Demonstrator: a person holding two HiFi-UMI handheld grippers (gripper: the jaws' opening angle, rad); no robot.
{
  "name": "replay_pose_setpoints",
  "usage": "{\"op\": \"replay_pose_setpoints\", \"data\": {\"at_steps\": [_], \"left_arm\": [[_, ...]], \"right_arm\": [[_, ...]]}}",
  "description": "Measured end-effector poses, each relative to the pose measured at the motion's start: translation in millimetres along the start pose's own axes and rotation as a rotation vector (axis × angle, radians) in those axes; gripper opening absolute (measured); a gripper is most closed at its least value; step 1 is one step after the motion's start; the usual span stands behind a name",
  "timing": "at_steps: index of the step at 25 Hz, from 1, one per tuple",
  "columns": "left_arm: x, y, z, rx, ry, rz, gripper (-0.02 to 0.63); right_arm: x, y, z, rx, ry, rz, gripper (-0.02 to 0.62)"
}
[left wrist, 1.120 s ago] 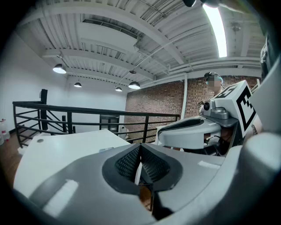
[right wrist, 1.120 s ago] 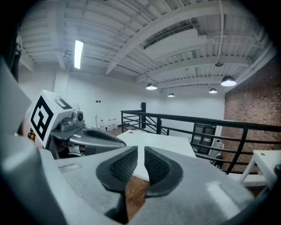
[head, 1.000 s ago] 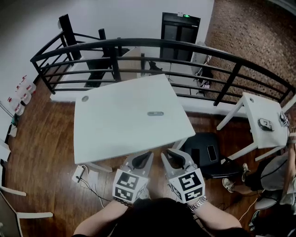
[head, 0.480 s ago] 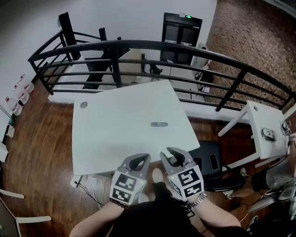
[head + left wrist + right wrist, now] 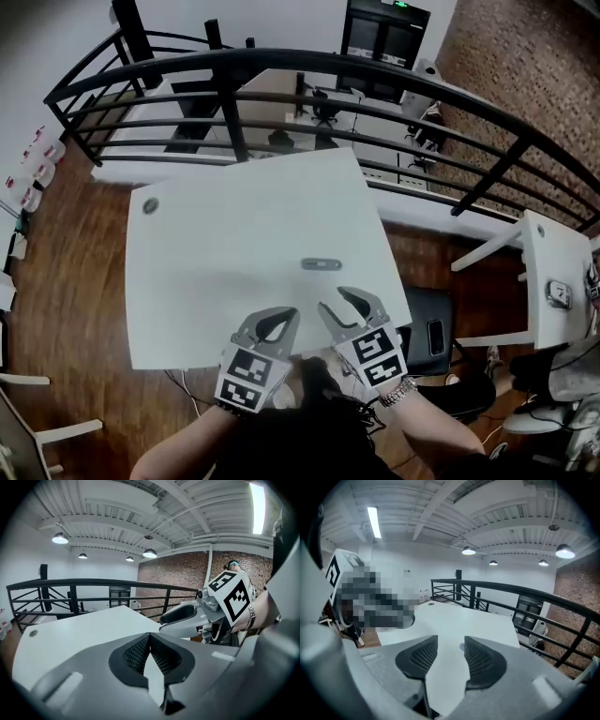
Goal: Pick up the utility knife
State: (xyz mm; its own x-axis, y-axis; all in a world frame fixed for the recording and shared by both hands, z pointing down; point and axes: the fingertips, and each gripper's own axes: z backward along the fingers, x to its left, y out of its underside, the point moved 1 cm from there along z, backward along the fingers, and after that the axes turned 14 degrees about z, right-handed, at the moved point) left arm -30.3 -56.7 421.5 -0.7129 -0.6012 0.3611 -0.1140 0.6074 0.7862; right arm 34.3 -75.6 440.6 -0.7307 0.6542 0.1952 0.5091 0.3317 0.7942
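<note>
The grey utility knife (image 5: 321, 264) lies flat on the white table (image 5: 216, 272), right of centre. Both grippers hover over the table's near edge, short of the knife. My left gripper (image 5: 289, 315) sits to the knife's lower left; in the left gripper view its pads (image 5: 150, 635) meet at the tips with nothing between them. My right gripper (image 5: 336, 302) is just below the knife, and its jaws are opening. In the right gripper view a gap shows between the right gripper's (image 5: 451, 642) pads, holding nothing; a sliver of the knife (image 5: 461, 646) peeks through far ahead.
A black railing (image 5: 309, 66) runs behind the table. A round grommet (image 5: 150, 206) marks the table's far left corner. A second white table (image 5: 553, 262) stands at right, and a black seat with a phone on it (image 5: 436, 333) sits by the near right corner. Wooden floor surrounds everything.
Both grippers have moved forward from over the floor to above the table's near edge, nearer the knife. The right jaws have parted.
</note>
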Motion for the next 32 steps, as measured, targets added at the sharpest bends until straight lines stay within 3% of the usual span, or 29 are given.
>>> {"op": "replay_pose_setpoints", "data": {"at_steps": [8,15,28,32], "left_arm": [[33.6,7.8,-82.5,0.089,-0.044,0.064,0.017],[55.6,21.9,-118.1,0.149,-0.087,0.119,0.018],[79.9,31.1,-143.3,0.194,-0.146,0.160,0.017],[80.1,26.7,-146.5,0.196,-0.152,0.159,0.017]], "right_arm": [[-36.8,59.3,-82.2,0.111,-0.169,0.106,0.207],[-48.4,89.7,-129.3,0.170,-0.275,0.201,0.224],[-47.0,115.0,-164.8,0.199,-0.382,0.243,0.225],[-47.7,115.3,-164.7,0.200,-0.381,0.243,0.184]]}}
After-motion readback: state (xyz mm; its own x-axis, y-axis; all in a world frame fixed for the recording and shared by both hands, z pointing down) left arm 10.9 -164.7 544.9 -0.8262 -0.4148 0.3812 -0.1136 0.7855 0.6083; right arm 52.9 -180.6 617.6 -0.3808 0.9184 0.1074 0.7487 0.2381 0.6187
